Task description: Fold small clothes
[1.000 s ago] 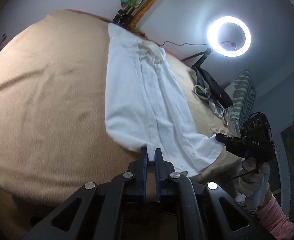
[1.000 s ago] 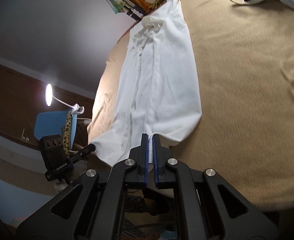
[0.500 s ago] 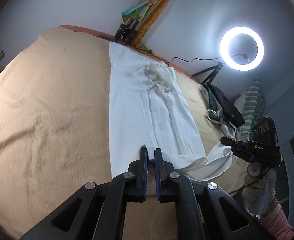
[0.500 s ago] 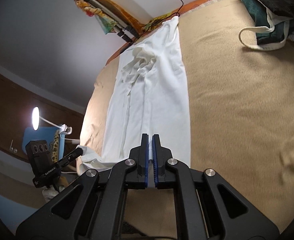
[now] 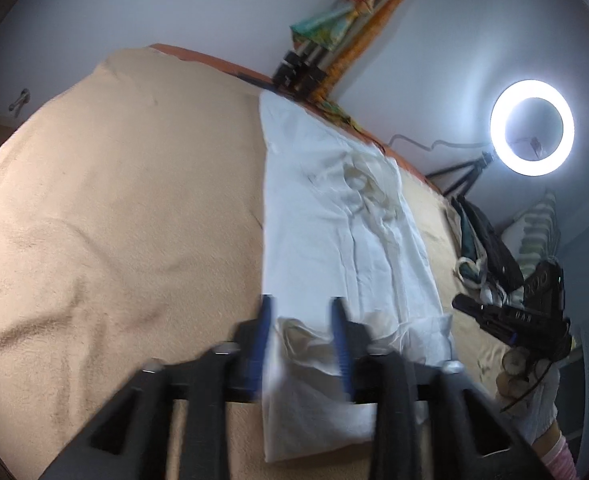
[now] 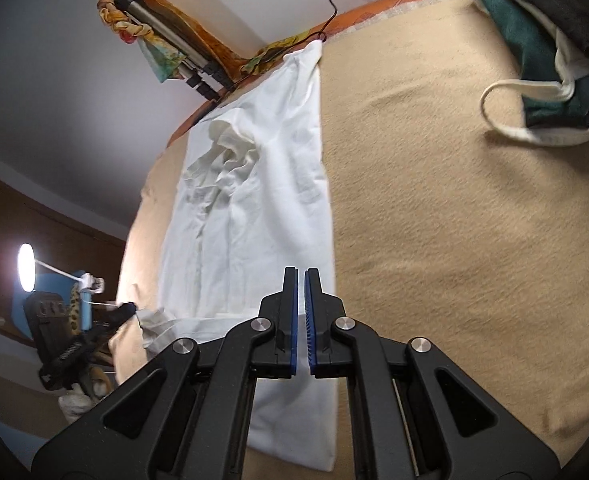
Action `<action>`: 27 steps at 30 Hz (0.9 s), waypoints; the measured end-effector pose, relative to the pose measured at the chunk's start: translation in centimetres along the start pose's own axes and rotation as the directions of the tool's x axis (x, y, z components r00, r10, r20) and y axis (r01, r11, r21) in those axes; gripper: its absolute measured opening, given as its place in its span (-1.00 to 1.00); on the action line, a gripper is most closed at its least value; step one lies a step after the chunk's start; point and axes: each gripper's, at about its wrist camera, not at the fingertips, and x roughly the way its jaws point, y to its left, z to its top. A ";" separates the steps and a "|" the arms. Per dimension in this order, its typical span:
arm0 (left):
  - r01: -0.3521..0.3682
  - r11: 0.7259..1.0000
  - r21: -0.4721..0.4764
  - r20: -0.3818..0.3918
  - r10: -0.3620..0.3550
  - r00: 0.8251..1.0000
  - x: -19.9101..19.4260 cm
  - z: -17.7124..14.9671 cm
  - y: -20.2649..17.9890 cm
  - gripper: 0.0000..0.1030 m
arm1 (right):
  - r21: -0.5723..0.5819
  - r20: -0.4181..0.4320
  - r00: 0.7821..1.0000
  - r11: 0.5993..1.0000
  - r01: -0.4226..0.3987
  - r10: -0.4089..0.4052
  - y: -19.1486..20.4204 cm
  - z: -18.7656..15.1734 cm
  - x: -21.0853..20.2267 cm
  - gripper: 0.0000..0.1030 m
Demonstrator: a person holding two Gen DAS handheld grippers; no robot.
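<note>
- The left gripper (image 5: pixel 300 320) had its jaws pressed on the hem a second ago; now they are opening, and the white cloth lies loose between the blue pads without being pinched.
- The right gripper (image 6: pixel 300 300) keeps its jaws pressed together as before. A thin edge of the cloth seems to sit in the narrow slot, but the frames do not show this clearly.
- The white garment (image 6: pixel 250 200) hung partly over the near edge a second ago. Now it lies as one long strip on the beige blanket (image 5: pixel 114 220), with its near end doubled over under the left gripper.
- The ring light (image 5: pixel 531 128) stands at the right, beside a pile of dark clothes (image 6: pixel 542 40).
</note>
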 end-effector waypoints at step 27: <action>-0.083 0.946 0.315 -0.016 0.093 0.996 3.3 -2.2 -2.8 -0.77 | -0.254 -0.037 0.998 0.966 0.047 -0.058 1.7 -2.1 0.8 -0.45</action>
